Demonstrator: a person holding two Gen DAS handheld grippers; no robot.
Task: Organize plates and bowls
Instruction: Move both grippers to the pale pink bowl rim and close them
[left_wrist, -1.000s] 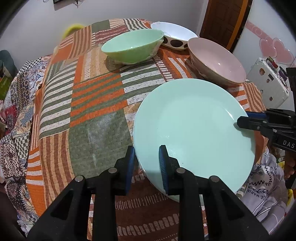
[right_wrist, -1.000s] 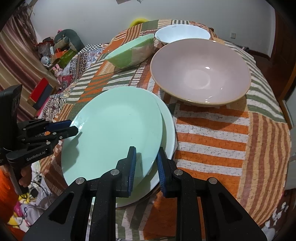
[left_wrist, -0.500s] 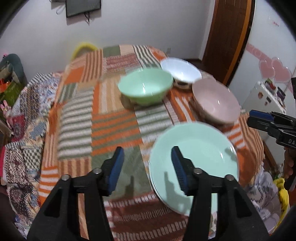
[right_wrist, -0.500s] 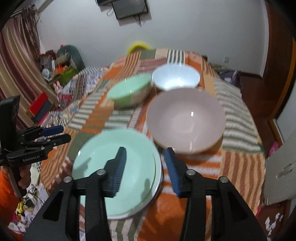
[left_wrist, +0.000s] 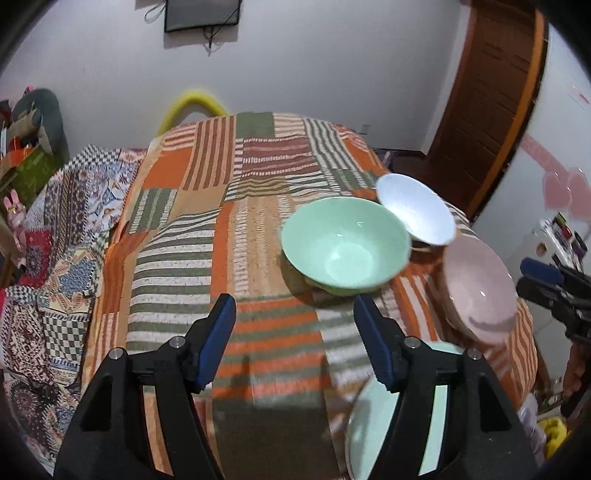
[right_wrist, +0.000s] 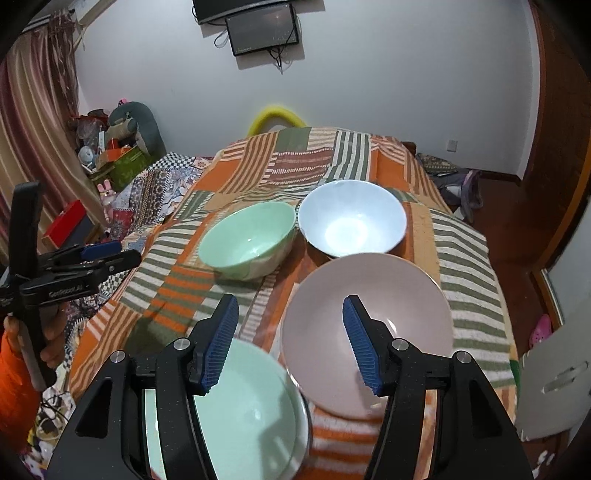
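Three bowls sit on the patchwork cloth (right_wrist: 461, 236) ahead of me, and I'm looking down at them from above. Over on the left, my left gripper (left_wrist: 293, 343) has its jaws spreading wider, nothing between them, only striped cloth below. It shows in my right camera too, held out at the left edge by my hand (right_wrist: 51, 332). Moving right, the green bowl (right_wrist: 249, 242) stands upright, with the white bowl (right_wrist: 352, 218) just beside it, rims nearly meeting. In front of the white one sits the wide pink bowl (right_wrist: 399, 295), very close to it. At the near edge, the green plate (right_wrist: 255, 406) lies flat on top of another plate, just left of the pink bowl. My right gripper (right_wrist: 290, 341) hangs over the gap between plate and pink bowl, jaws opening, pads (right_wrist: 356, 339) gripping nothing.
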